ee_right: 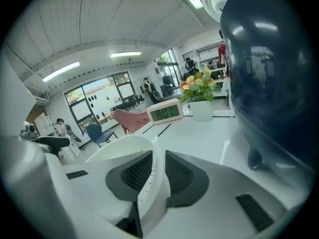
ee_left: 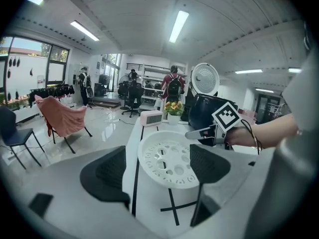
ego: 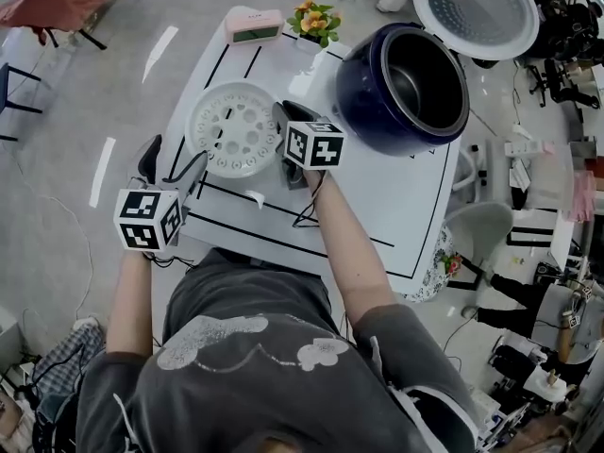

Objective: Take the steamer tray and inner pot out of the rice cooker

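Right claw [ee_right: 158, 158]: closed on the tray [ee_right: 119, 148] rim. Its own view shows the white rim filling the slot between the pads. The head view can't show that, because the marker cube covers the jaws.

Head view does show the tray sitting flat on the surface [ego: 377, 206], with this claw at its right edge.

Left claw [ee_left: 158, 163]: jaws wide apart, gripping nothing. In its own view the tray looks framed between the pads. The head view shows the tray is actually ahead of the tips, apart from them, with the claw at the surface's left edge.

Rice cooker [ego: 363, 102]: just right of the right claw, lid [ego: 477, 8] up. Only the head view looks inside, and the inner pot [ego: 415, 83] is still in there. The right claw's view gets only the dark outer wall.

Clock [ee_right: 166, 112] and flower pot [ee_right: 202, 106]: ahead of the right claw, beyond the tray.
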The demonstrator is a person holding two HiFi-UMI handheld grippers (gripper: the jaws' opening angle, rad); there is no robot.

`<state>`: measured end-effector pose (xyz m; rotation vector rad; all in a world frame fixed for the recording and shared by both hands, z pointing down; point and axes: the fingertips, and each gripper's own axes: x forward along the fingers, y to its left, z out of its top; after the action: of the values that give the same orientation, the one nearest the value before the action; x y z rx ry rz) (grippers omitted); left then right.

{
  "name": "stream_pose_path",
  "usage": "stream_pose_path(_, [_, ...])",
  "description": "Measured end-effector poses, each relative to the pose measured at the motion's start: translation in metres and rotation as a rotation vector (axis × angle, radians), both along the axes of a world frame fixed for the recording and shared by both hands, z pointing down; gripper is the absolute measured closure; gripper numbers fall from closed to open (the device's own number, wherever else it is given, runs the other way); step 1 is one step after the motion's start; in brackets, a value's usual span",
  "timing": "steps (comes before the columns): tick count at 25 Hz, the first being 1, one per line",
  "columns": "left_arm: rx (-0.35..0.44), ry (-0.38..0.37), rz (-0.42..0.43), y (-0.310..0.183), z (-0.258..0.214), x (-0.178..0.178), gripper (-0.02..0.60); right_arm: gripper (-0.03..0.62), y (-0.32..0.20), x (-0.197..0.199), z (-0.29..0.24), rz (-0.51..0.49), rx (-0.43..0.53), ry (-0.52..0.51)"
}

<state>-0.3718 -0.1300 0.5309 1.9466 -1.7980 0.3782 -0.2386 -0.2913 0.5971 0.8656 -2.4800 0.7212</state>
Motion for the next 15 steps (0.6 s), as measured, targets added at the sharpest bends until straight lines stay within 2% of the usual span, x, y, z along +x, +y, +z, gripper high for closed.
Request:
stream_pose_path(2, [0.001, -0.003, 0.000, -0.001, -0.003, 0.005, 0.178, 0.454, 0.002, 0.005, -0.004, -0.001, -0.004, -0.011])
stream_pose_path(6, [0.024, -0.012, 0.007, -0.010, -0.013, 0.016, 0.178, 0.397, 0.005, 0.019, -0.018, -0.013, 0.022, -0.028])
stream_pose_path(11, [0.078, -0.021, 0.016, -0.030, -0.035, 0.023, 0.178, 0.313, 0.014, 0.021, -0.070, -0.084, 0.092, -0.114])
stream_pose_path(15, [0.139, -0.028, 0.024, -0.048, -0.058, 0.035, 0.178, 0.296, 0.025, 0.030, -0.125, -0.142, 0.161, -0.188])
